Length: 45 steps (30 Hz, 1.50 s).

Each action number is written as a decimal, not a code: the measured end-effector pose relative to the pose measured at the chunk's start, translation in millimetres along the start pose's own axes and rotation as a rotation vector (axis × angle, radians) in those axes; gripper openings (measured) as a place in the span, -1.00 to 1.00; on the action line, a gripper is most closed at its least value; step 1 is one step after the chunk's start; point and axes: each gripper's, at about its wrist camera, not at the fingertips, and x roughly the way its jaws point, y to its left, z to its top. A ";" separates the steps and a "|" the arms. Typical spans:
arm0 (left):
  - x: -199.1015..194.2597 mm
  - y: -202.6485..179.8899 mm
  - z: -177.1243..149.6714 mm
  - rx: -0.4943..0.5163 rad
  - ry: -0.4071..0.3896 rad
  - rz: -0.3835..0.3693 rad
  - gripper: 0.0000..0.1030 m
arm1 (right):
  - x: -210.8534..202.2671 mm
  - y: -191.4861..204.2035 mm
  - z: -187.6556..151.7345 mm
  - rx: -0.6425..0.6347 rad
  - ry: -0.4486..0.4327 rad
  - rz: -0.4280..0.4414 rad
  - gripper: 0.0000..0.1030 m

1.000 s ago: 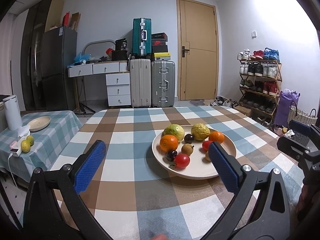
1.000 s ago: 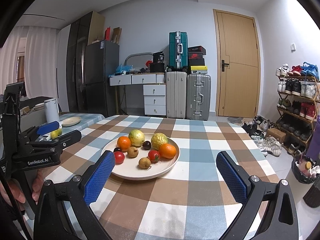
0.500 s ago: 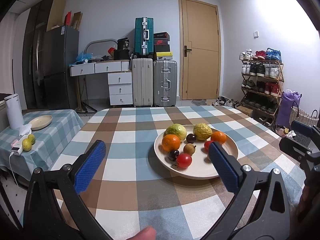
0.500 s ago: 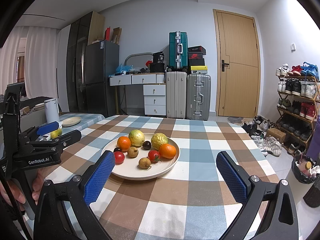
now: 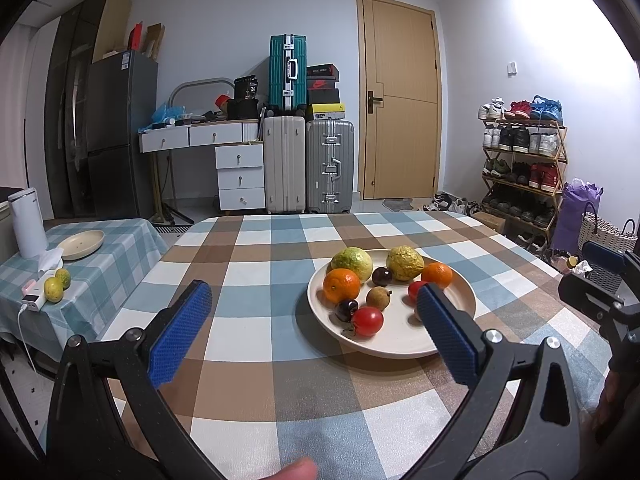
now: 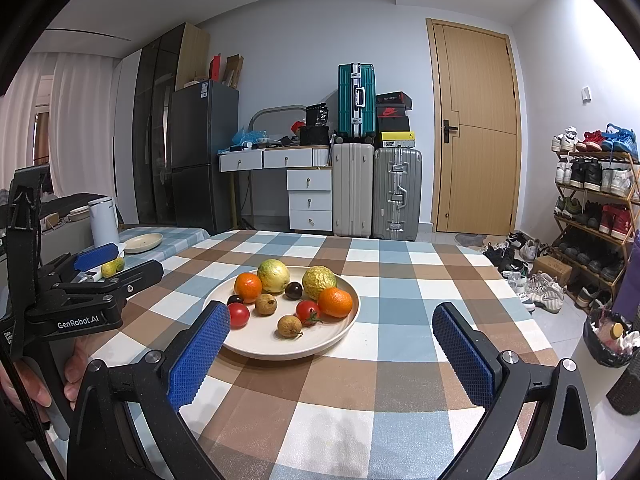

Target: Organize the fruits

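A cream plate (image 5: 380, 350) (image 6: 280, 350) on the checked table holds several fruits: two oranges (image 5: 341, 285) (image 6: 335, 302), a green guava (image 6: 273, 275), a bumpy yellow citrus (image 5: 404, 263), tomatoes (image 5: 367, 321), brown longans (image 6: 289, 326) and dark plums (image 5: 382, 276). My left gripper (image 5: 312, 296) is open and empty, just short of the plate's left side. Its right finger hides part of one tomato. My right gripper (image 6: 330, 316) is open and empty before the plate's right half.
A low side table (image 5: 108, 264) at the left carries an empty cream plate (image 5: 81, 239), a white kettle (image 5: 27, 222) and two limes (image 5: 54, 289). Suitcases (image 5: 306, 164), a door and a shoe rack (image 5: 520, 168) line the far walls.
A fingertip has come further into the bottom edge of the left wrist view. Both grippers and the fruit are where they were.
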 end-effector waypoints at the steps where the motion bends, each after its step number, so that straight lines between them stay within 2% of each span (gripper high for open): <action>1: -0.3 -0.4 0.1 0.000 0.000 0.000 0.99 | 0.0 0.0 0.0 0.000 0.000 0.000 1.00; 45: 0.8 0.1 -1.5 0.002 -0.003 -0.004 0.99 | 0.0 -0.1 -0.3 0.000 -0.001 0.000 1.00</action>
